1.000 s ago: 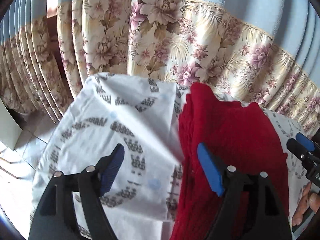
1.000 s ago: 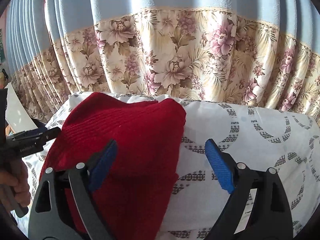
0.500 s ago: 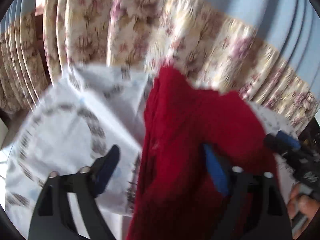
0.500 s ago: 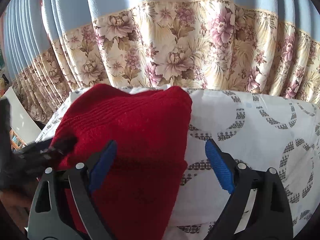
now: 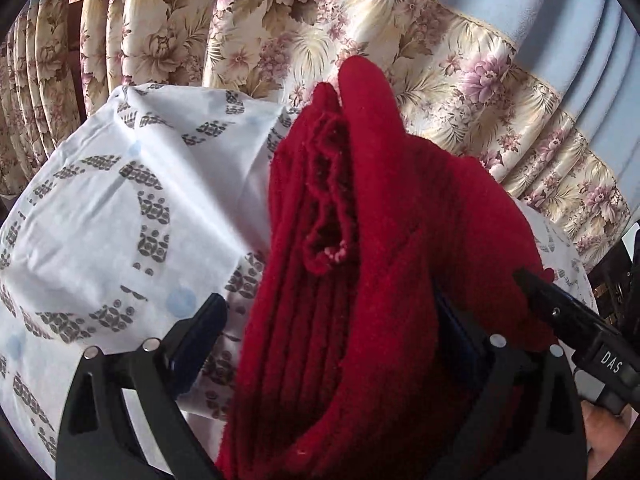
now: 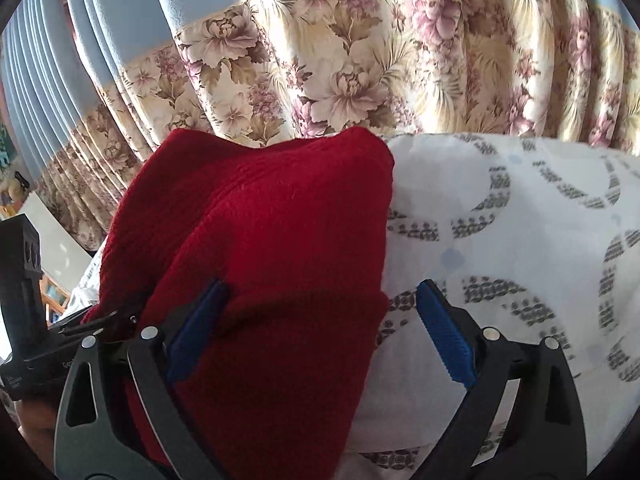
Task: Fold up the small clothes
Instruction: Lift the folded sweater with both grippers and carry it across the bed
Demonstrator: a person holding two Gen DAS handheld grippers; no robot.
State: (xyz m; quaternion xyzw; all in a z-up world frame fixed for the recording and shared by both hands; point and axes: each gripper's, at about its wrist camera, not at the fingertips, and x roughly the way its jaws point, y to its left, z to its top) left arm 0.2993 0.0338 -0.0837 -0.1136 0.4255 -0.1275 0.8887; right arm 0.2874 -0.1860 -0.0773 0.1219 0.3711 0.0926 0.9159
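White sheet with grey ring print (image 6: 520, 216) covers the work surface. Nearest: left gripper (image 5: 332, 336), jaws opening and nearly full width, folded red knit (image 5: 384, 240) bunched between them; right-side pad buried in cloth, can't tell whether it touches, nothing looks pinched. Right gripper (image 6: 320, 316), jaws also opening wide, left pad on the knit's near edge (image 6: 256, 248), right pad over bare sheet; holding nothing. Knit sits on the sheet between both tools, layered edges facing the left one. Floral curtain (image 6: 360, 64) hangs behind, blue above. Risk, as I judge it: loose knit snags a pad as it pulls away, dragging the stack open. Thick layers could also spring apart unpressed.
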